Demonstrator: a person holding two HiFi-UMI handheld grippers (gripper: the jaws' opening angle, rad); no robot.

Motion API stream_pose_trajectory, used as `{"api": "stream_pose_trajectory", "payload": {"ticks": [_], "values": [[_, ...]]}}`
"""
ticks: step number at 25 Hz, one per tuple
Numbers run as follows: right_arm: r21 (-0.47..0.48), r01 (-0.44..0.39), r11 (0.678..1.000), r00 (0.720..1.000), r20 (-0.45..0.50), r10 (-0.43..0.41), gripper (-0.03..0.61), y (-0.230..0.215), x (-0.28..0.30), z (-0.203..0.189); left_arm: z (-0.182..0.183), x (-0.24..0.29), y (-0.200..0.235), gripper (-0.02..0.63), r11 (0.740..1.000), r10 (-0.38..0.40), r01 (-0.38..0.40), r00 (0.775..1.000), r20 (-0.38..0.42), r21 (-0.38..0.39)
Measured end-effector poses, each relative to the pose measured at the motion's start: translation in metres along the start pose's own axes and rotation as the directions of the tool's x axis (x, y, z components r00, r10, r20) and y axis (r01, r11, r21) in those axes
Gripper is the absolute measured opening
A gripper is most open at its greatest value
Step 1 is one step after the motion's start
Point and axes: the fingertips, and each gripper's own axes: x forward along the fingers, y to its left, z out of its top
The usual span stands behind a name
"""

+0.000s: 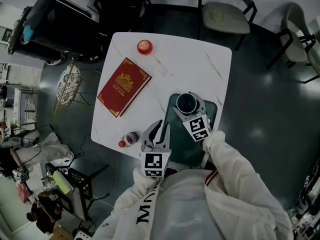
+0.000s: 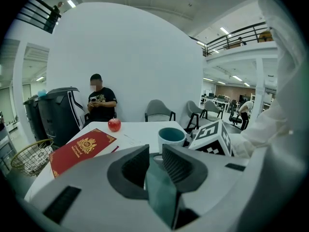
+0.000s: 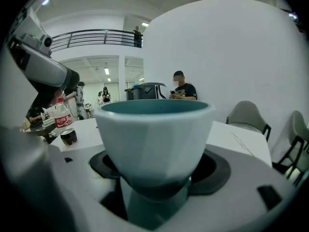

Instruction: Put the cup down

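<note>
Two tools: left tool (image 1: 162, 129) and right tool (image 1: 188, 104), both low in the centre of the head view, at the near edge of the white bench (image 1: 200, 64).
Cup (image 1: 186, 103): white outside, teal inside, upright, right of centre, over the dark teal mat (image 1: 182, 144). Whether its base touches the mat cannot be determined.
Right tool: jaws closed against the cup's lower wall, one on each side.
Left tool: jaws a narrow gap apart, nothing between them. It sits just left of and below the cup, at the mat's left edge.
Red book (image 1: 124, 86): flat on the bench, left of centre.
Red apple (image 1: 144, 47): upper part of the bench, well apart from the cup.
Can (image 1: 131, 138): lower left edge of the bench, just left of the left tool.
</note>
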Motion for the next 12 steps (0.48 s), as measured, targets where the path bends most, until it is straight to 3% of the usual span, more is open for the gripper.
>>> {"api": "stream_pose_trajectory", "payload": {"ticks": [12], "values": [[0.018, -0.005, 1.0, 1.0, 0.006, 0.005, 0.373, 0.0016, 0.0057, -0.0017, -0.0029, -0.0005, 0.0045, 0.094, 1.0, 0.005, -0.005, 1.0, -0.004, -0.007]]}}
